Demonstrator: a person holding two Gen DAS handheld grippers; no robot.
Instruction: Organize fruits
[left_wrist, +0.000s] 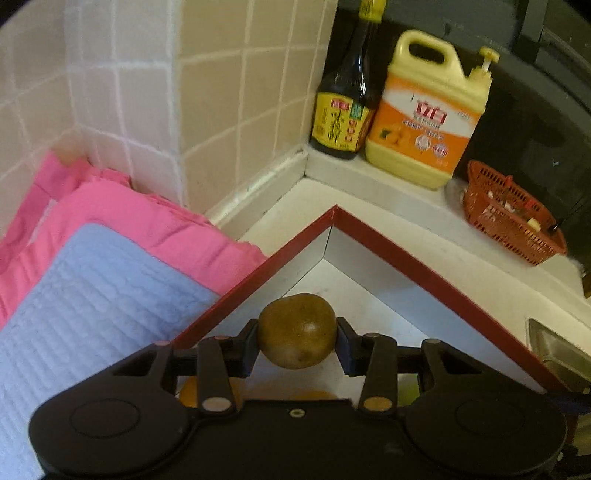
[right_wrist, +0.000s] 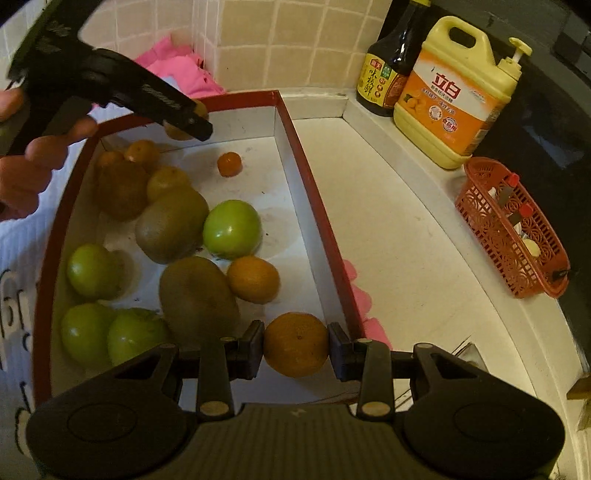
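Left gripper (left_wrist: 297, 341) clamped on a brown kiwi (left_wrist: 297, 330), pads pressed to both sides of it, held above the far corner of a red-rimmed white box (left_wrist: 388, 247). Right gripper (right_wrist: 295, 345) clenched on an orange (right_wrist: 295, 343), held over the near right corner of the same box, just inside its right wall. Ahead and left of the right gripper, inside the box: more kiwis (right_wrist: 171, 225), green round fruits (right_wrist: 232, 229), small oranges (right_wrist: 253, 279), and one tiny orange fruit (right_wrist: 229, 164) alone toward the far wall. Beyond the left gripper on the white surface (right_wrist: 406, 229): a dark sauce bottle (left_wrist: 345, 96), a yellow detergent jug (left_wrist: 428, 114) and a red plastic basket (left_wrist: 513, 218). To its left, a blue cloth (left_wrist: 92, 302) lying over pink fabric (left_wrist: 147, 221). A hand (right_wrist: 33, 166) gripping the left tool's handle, seen far left of the right gripper
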